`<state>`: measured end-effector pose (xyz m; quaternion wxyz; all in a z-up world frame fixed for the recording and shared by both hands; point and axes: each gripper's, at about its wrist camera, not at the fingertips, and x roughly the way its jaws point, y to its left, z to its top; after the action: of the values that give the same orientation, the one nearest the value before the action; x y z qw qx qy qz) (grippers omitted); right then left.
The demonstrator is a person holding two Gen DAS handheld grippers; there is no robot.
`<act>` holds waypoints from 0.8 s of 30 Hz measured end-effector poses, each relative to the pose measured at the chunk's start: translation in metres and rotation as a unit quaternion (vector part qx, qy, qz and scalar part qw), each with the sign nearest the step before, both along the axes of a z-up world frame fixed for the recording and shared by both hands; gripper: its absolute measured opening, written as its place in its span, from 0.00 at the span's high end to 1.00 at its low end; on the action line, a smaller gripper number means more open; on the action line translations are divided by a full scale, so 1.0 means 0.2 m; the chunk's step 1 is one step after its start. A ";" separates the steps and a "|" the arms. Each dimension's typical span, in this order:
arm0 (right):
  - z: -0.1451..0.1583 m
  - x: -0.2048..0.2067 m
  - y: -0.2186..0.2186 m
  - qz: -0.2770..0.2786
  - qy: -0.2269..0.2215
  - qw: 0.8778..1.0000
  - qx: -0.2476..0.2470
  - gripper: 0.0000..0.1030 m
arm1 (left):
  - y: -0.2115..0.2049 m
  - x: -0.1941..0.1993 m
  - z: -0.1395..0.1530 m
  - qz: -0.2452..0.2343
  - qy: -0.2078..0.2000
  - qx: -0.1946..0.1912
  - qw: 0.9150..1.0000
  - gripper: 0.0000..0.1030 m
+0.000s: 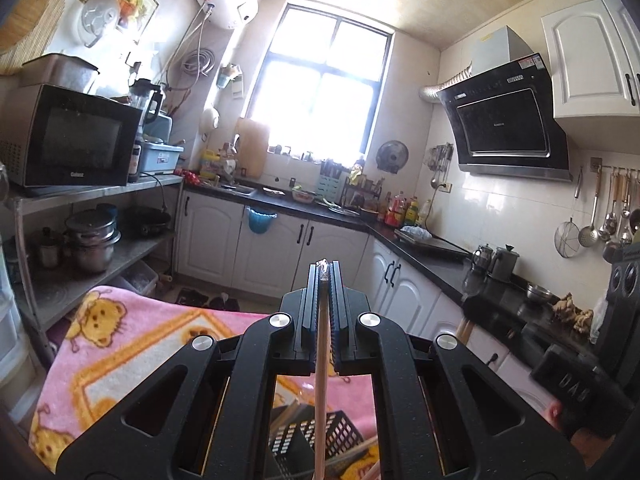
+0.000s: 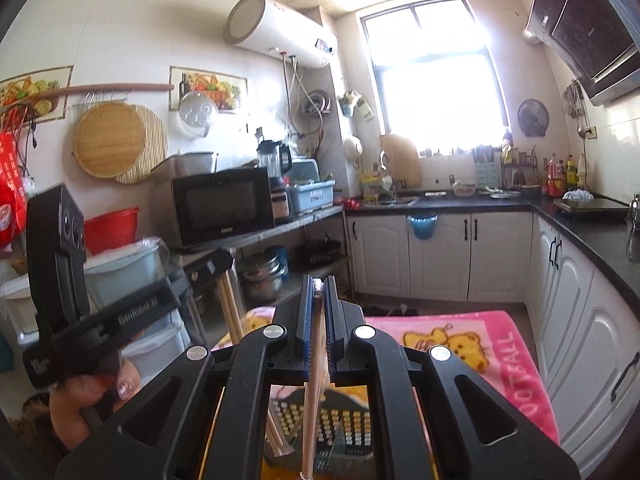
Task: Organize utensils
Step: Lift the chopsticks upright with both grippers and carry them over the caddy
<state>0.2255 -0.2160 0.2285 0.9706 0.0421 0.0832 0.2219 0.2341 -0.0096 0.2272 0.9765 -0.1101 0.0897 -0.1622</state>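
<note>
Wooden chopsticks, one pair in each claw, mid-sort

We are holding chopsticks (image 1: 320, 360) clenched in our left gripper (image 1: 323, 270) and another pair (image 2: 314, 380) in our right gripper (image 2: 319, 284), both lifted above the black basket (image 2: 340, 424) on the pink blanket (image 2: 500, 356); dropping them in is still ahead, we judge.

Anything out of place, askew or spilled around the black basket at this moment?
Nothing spilled. Loose pale wooden chopsticks lie slanted across the black perforated plastic basket on the pink bear-print blanket rather than standing in it. Each gripper is shut on chopsticks.
</note>
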 end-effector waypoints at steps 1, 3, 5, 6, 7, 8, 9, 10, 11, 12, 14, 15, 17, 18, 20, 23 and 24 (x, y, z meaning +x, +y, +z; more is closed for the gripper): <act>0.02 0.01 -0.01 -0.003 -0.006 1.000 0.002 0.94 | 0.00 0.01 0.00 0.004 -0.001 -0.001 1.000 0.98; 0.04 0.03 -0.02 -0.009 -0.014 1.000 0.005 0.94 | -0.01 0.03 -0.01 0.007 -0.001 -0.002 1.000 0.98; 0.06 0.05 -0.04 -0.014 -0.019 1.000 0.009 0.94 | -0.01 0.05 -0.02 0.012 -0.002 -0.004 1.000 0.98; 0.06 0.06 -0.04 -0.017 -0.023 1.000 0.010 0.94 | -0.01 0.06 -0.03 0.015 -0.003 -0.004 1.000 0.98; 0.06 0.07 -0.04 -0.022 -0.026 0.999 0.009 0.94 | -0.02 0.07 -0.04 0.018 -0.003 -0.005 1.000 0.98; 0.06 0.08 -0.05 -0.025 -0.028 0.999 0.009 0.94 | -0.01 0.08 -0.05 0.019 -0.002 -0.004 1.000 0.98; 0.05 0.10 -0.05 -0.028 -0.030 0.999 0.009 0.94 | -0.01 0.09 -0.06 0.021 -0.002 -0.006 1.000 0.98; 0.05 0.11 -0.06 -0.031 -0.031 0.999 0.009 0.94 | -0.01 0.10 -0.08 0.023 -0.002 -0.006 1.000 0.98; 0.03 0.12 -0.06 -0.033 -0.032 0.999 0.007 0.94 | -0.01 0.11 -0.09 0.025 -0.001 -0.005 1.000 0.98; 0.02 0.13 -0.06 -0.036 -0.033 0.999 0.007 0.94 | -0.01 0.12 -0.10 0.027 -0.001 -0.005 1.000 0.98; -0.01 0.15 -0.06 -0.040 -0.032 0.999 0.007 0.94 | -0.02 0.14 -0.13 0.029 -0.002 -0.006 1.000 0.98; -0.02 0.16 -0.06 -0.040 -0.030 0.999 0.007 0.94 | -0.01 0.14 -0.13 0.029 -0.002 -0.006 1.000 0.98; -0.06 0.19 -0.06 -0.046 -0.026 0.999 0.003 0.94 | -0.02 0.16 -0.16 0.031 0.003 -0.006 1.000 0.98; -0.07 0.20 -0.05 -0.046 -0.026 0.999 0.001 0.94 | -0.01 0.17 -0.17 0.031 0.005 -0.006 0.999 0.98; -0.11 0.22 -0.05 -0.052 -0.029 0.998 -0.005 0.94 | -0.02 0.18 -0.20 0.032 0.008 -0.007 0.999 0.98; -0.16 0.26 -0.03 -0.057 -0.023 0.998 -0.013 0.94 | -0.02 0.20 -0.24 0.032 0.010 -0.007 0.999 0.98; -0.18 0.27 -0.03 -0.058 -0.021 0.998 -0.016 0.94 | -0.03 0.21 -0.26 0.030 0.010 -0.007 0.999 0.98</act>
<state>0.2787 -0.2217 0.1933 0.9840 0.0271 0.0636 0.1643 0.2751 -0.0149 0.1760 0.9792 -0.1213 0.0950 -0.1320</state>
